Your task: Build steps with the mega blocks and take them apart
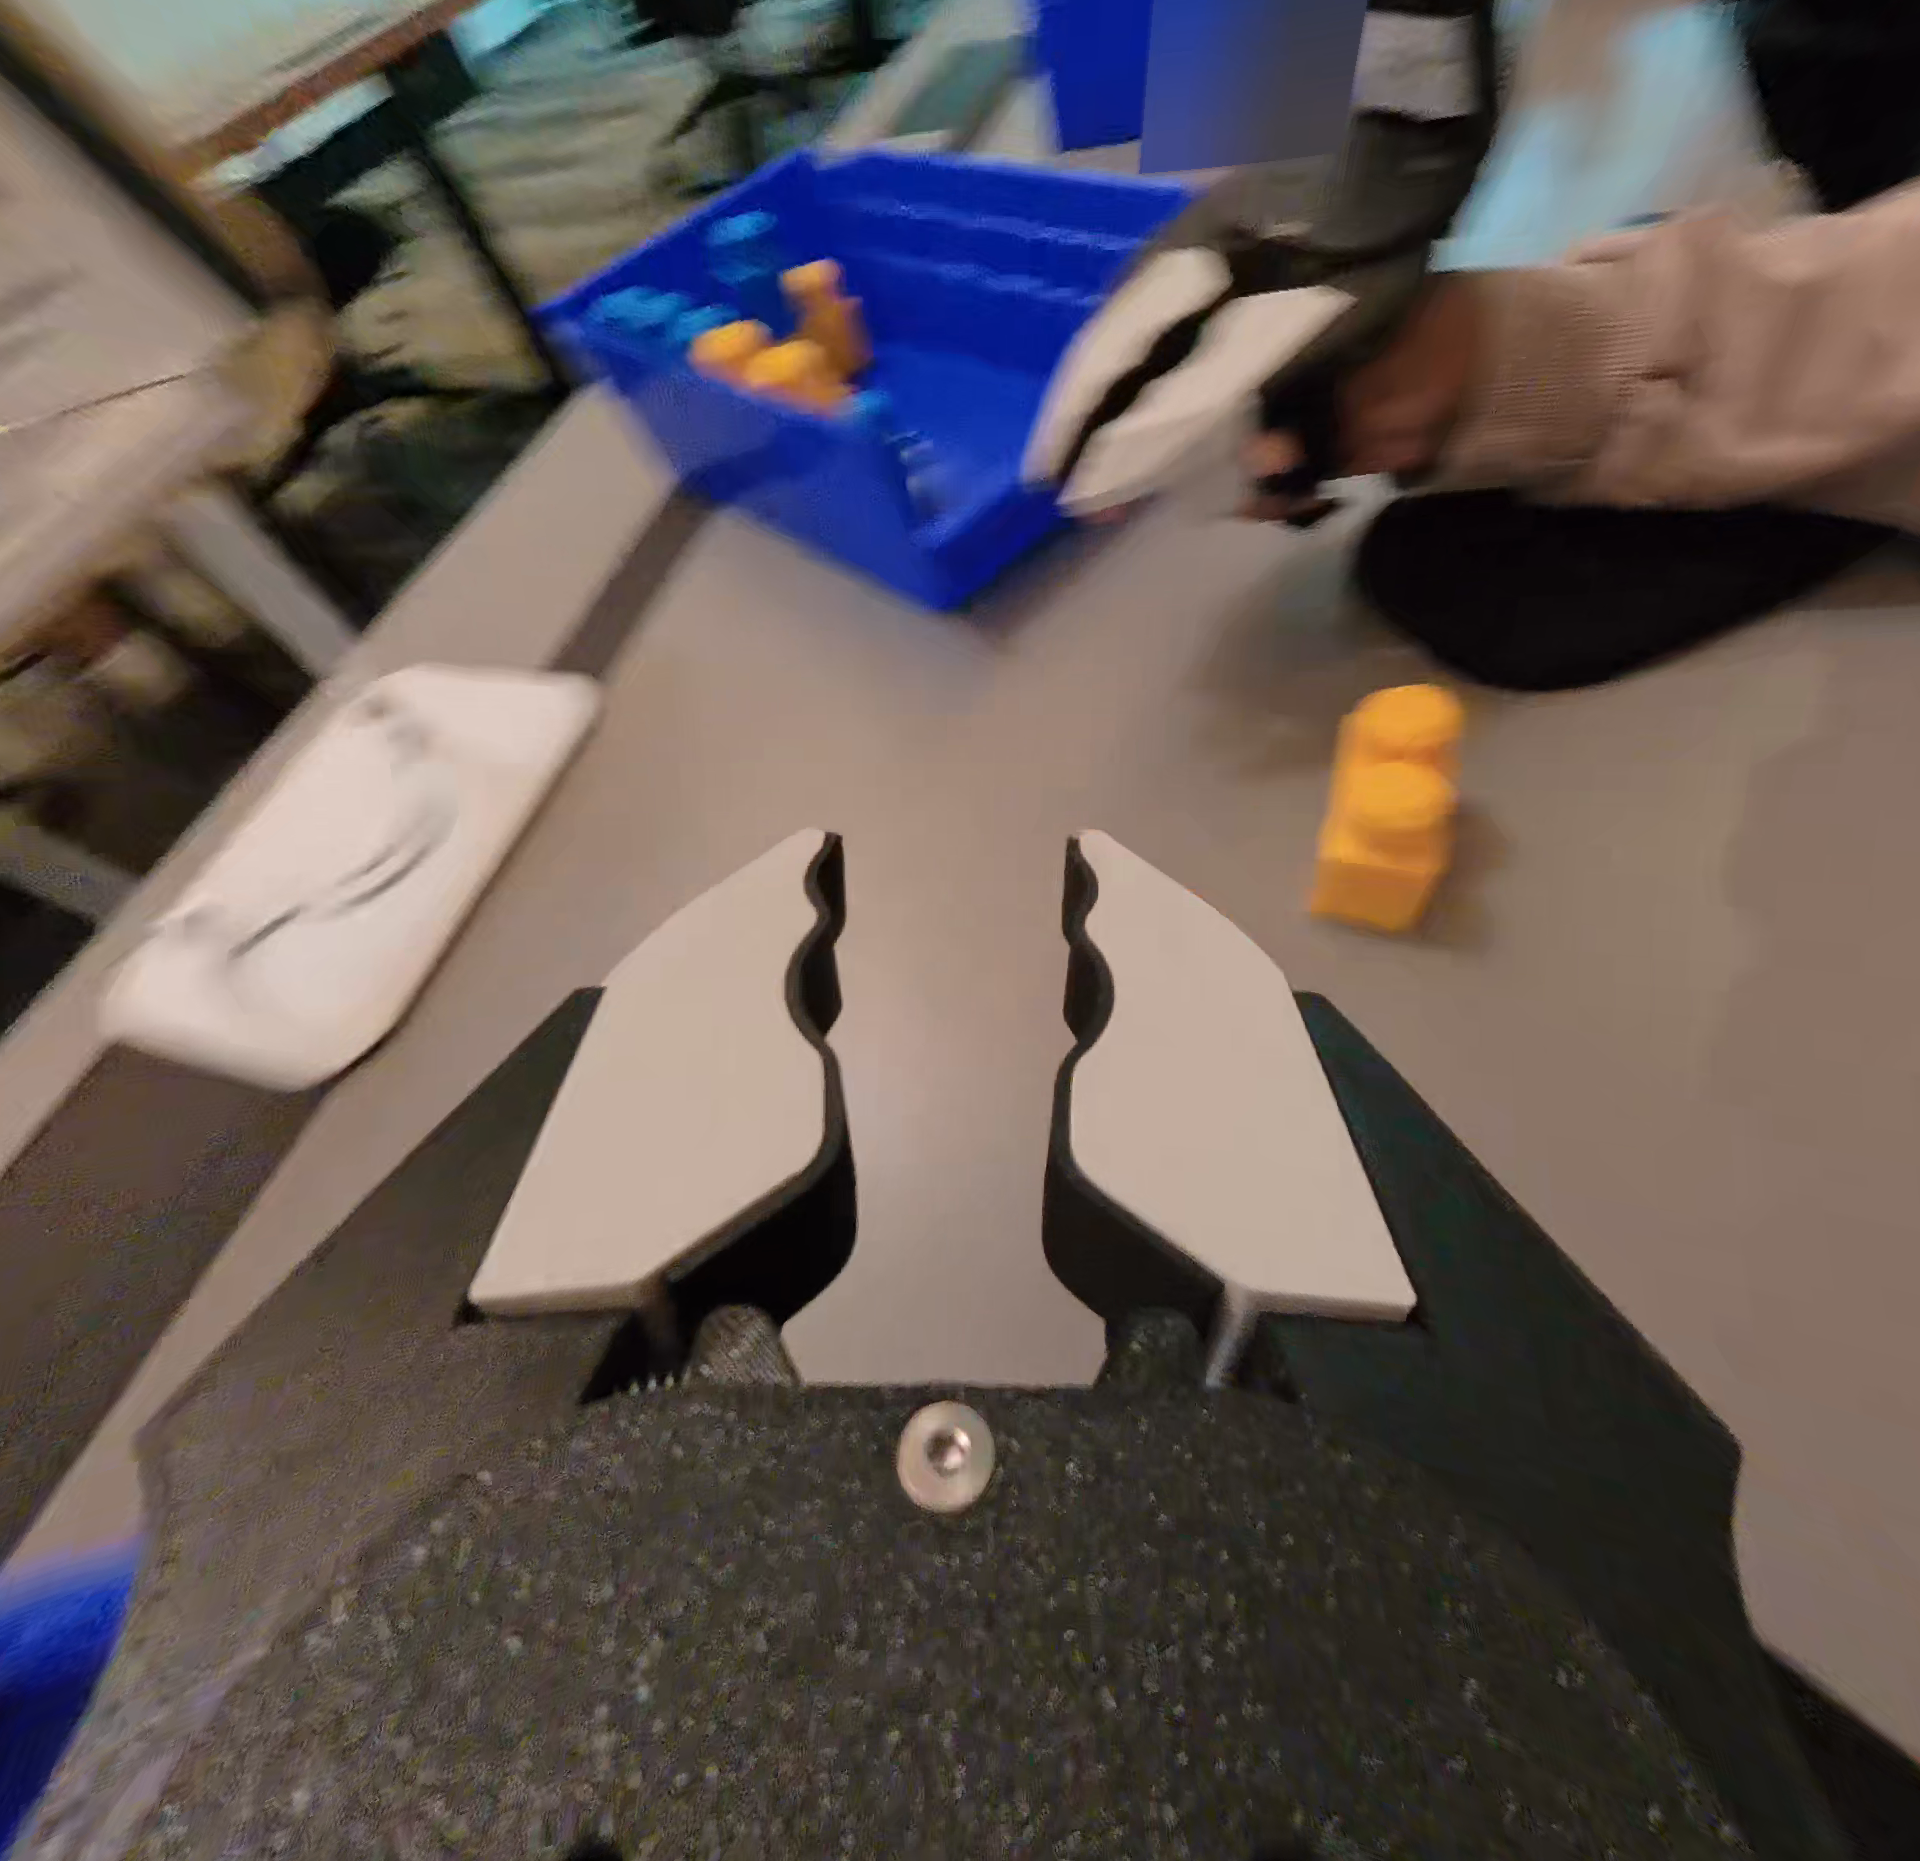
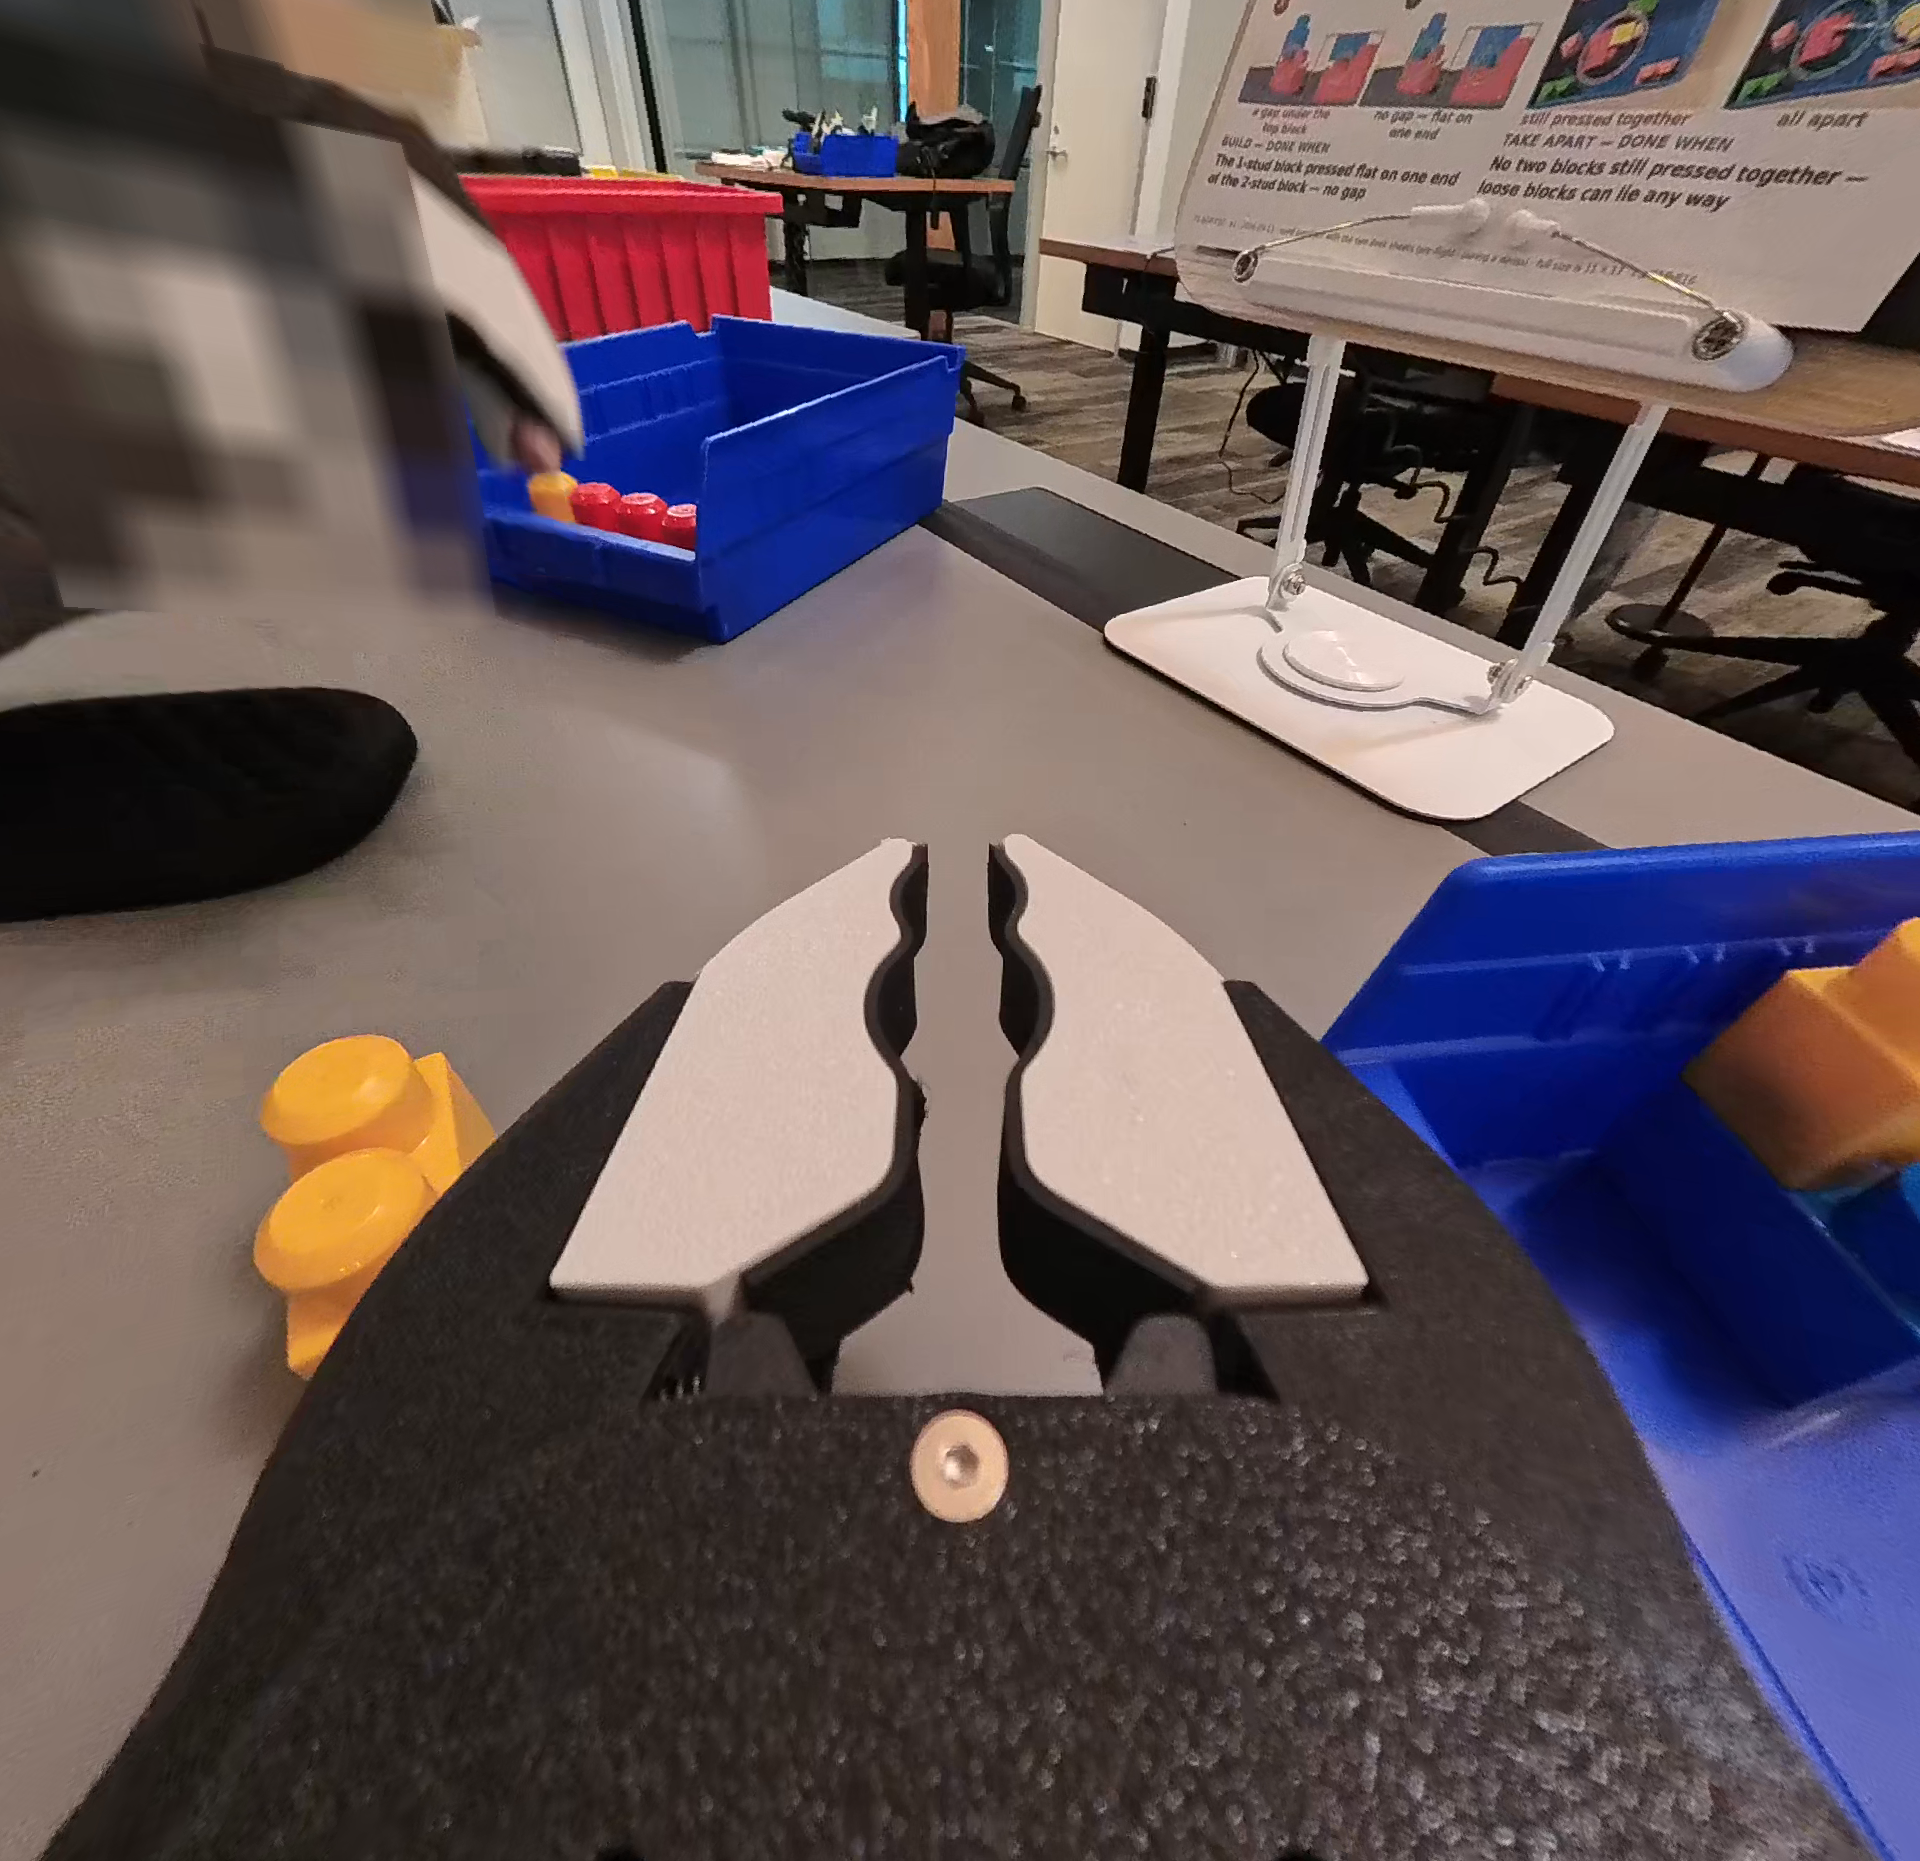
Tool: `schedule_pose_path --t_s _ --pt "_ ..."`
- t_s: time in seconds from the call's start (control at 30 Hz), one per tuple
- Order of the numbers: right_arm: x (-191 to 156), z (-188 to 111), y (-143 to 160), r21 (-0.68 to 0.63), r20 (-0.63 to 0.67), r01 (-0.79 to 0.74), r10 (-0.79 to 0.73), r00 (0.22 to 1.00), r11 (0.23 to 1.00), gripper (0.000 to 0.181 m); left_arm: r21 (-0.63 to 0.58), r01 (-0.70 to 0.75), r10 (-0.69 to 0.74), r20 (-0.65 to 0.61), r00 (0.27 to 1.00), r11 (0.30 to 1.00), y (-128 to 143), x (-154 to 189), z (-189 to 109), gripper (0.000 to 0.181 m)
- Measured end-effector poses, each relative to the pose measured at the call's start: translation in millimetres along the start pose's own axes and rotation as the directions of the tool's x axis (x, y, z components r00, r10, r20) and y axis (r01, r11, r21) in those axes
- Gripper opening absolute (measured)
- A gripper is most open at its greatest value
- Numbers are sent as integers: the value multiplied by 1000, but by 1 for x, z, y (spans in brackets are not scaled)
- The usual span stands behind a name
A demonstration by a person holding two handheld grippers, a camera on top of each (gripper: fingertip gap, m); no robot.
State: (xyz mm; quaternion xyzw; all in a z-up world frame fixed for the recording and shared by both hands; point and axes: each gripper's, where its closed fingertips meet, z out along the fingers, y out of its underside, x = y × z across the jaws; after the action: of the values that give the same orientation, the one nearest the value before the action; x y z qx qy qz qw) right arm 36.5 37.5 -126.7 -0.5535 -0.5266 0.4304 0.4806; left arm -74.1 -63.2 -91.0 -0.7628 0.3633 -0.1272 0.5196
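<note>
Left wrist view showed the left gripper [image 1: 951,855] open and empty, yellow two-stud block [image 1: 1387,809] at two o'clock; right gripper [image 2: 956,855] narrowly parted, empty.

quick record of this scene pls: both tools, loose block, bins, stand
left tool: open wide, empty, over the table
right tool: narrow gap, empty
yellow block: two studs, alone on the table, untouched
near bin: blue, holds an orange block and something blue
far bin: blue, holds red blocks and a yellow one
stand: white base, carries a printed sheet
steps: none built on the table
</note>
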Motion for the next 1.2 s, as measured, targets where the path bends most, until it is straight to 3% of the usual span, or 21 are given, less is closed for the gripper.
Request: schedule_pose_path --t_s 0.07,0.13,0.23,0.3,0.47,0.8,1.2 --pt "0 0 0 -3 4 -3 3 1000 1000 10 -70 87 -74 178 981 994 13 -49 -47 38" --pt "-1 0 0 -5 9 -4 4 1000 1000 10 -193 251 -172 351 920 949 44 -88 -95 33" --pt "-3 1 1 -12 18 -6 6 1000 1000 10 -373 549 -217 644 733 748 115 -122 -167 31" --pt "-5 2 2 -18 25 -6 6 1000 1000 10 -338 659 -261 725 638 671 140 -125 -188 32" --pt "-7 3 4 -25 35 -8 9 999 1000 10 -306 734 -269 790 551 607 177 -123 -192 37" --pt "-4 0 1 -12 29 -25 25 999 1000 10 -313 803 -236 845 479 507 220 -124 -188 43" --pt "-2 -2 -1 -6 28 -38 38 999 999 10 -375 803 -165 854 494 464 232 -125 -193 28"
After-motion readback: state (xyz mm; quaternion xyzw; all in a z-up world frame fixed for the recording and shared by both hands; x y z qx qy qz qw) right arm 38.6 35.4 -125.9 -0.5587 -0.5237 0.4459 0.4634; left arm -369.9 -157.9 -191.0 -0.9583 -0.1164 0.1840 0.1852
